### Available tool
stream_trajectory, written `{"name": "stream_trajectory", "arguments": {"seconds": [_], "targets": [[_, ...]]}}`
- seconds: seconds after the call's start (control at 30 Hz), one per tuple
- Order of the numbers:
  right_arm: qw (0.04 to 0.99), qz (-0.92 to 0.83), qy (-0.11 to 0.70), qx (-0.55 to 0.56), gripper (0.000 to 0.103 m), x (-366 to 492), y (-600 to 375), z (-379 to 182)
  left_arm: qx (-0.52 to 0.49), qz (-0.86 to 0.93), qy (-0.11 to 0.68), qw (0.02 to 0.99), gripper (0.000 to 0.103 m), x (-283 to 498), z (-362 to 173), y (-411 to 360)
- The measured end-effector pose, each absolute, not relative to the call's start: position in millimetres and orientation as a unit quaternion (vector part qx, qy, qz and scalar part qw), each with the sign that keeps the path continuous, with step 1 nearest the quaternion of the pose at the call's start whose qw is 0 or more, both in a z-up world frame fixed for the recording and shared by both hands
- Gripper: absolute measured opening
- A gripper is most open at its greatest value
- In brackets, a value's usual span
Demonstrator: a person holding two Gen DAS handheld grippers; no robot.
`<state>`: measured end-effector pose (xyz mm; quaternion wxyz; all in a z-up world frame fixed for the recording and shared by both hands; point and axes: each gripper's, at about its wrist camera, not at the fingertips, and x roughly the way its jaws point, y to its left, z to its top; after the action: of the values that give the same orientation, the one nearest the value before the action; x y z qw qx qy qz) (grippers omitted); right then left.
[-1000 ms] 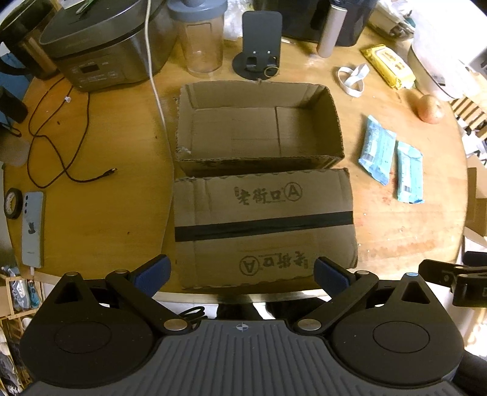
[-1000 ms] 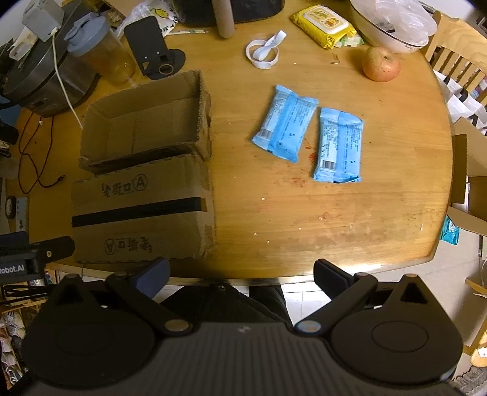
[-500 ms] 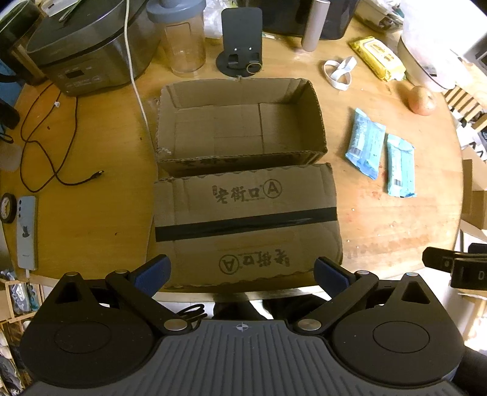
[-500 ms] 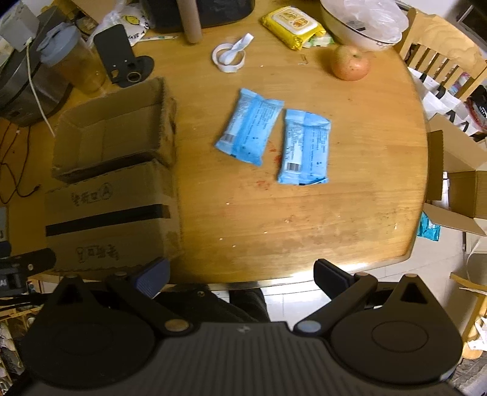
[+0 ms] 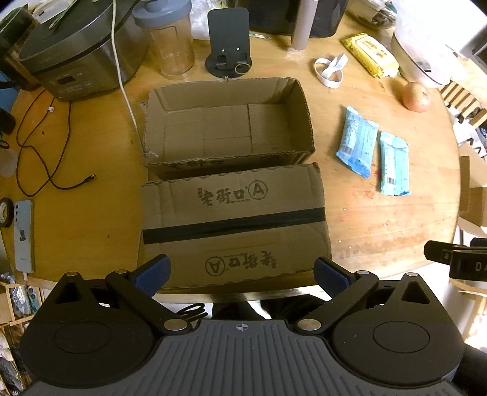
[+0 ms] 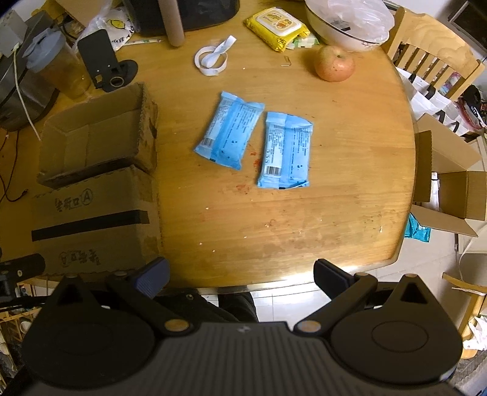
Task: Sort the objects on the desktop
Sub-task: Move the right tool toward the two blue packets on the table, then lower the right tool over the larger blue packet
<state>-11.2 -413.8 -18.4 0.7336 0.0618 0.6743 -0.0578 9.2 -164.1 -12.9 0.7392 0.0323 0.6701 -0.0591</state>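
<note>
An open cardboard box (image 5: 228, 131) sits mid-table with its printed flap (image 5: 234, 222) folded toward me; it also shows in the right wrist view (image 6: 94, 143). Two blue packets lie right of it: one (image 6: 229, 134) tilted, one (image 6: 286, 149) beside it; they also show in the left wrist view (image 5: 356, 141) (image 5: 393, 163). My left gripper (image 5: 242, 271) is open and empty above the flap's near edge. My right gripper (image 6: 242, 271) is open and empty above the table's near edge, short of the packets.
A rice cooker (image 5: 76, 54), jar (image 5: 170, 45), black stand (image 5: 228, 39), white band (image 6: 213, 56), yellow wipes pack (image 6: 275, 27), apple (image 6: 334, 62) and bowl (image 6: 344, 30) stand at the back. A cable (image 5: 39, 152) and phone (image 5: 22, 234) lie left. A chair (image 6: 432, 51) and open carton (image 6: 450, 182) are right.
Both grippers have pulled back and shifted, so the box and packets sit a little farther off and more centred in the right view. Both stay open. Nothing on the table moved.
</note>
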Motion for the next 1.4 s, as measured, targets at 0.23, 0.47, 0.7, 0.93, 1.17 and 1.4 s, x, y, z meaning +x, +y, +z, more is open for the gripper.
{"name": "stream_trajectory", "arguments": {"seconds": [0.23,0.47,0.7,0.93,1.17,1.4], "targets": [[0.731,-0.069,0.675,0.069,0.103,-11,-419,-24,0.033,-0.058,0.672,0.738,0.103,10,-15,-166],[0.730,-0.074,0.675,0.076,0.103,-9,-421,-28,0.037,-0.055,0.674,0.735,0.103,10,-17,-166],[0.726,-0.084,0.677,0.087,0.103,-7,-423,-34,0.040,-0.056,0.675,0.734,0.103,11,-18,-164],[0.728,-0.084,0.675,0.086,0.103,-3,-419,-36,0.040,-0.054,0.676,0.734,0.103,11,-20,-161],[0.730,-0.081,0.674,0.082,0.103,3,-413,-39,0.037,-0.051,0.677,0.733,0.103,12,-20,-156],[0.732,-0.079,0.672,0.079,0.103,11,-413,-42,0.034,-0.048,0.680,0.731,0.103,11,-22,-152]]}}
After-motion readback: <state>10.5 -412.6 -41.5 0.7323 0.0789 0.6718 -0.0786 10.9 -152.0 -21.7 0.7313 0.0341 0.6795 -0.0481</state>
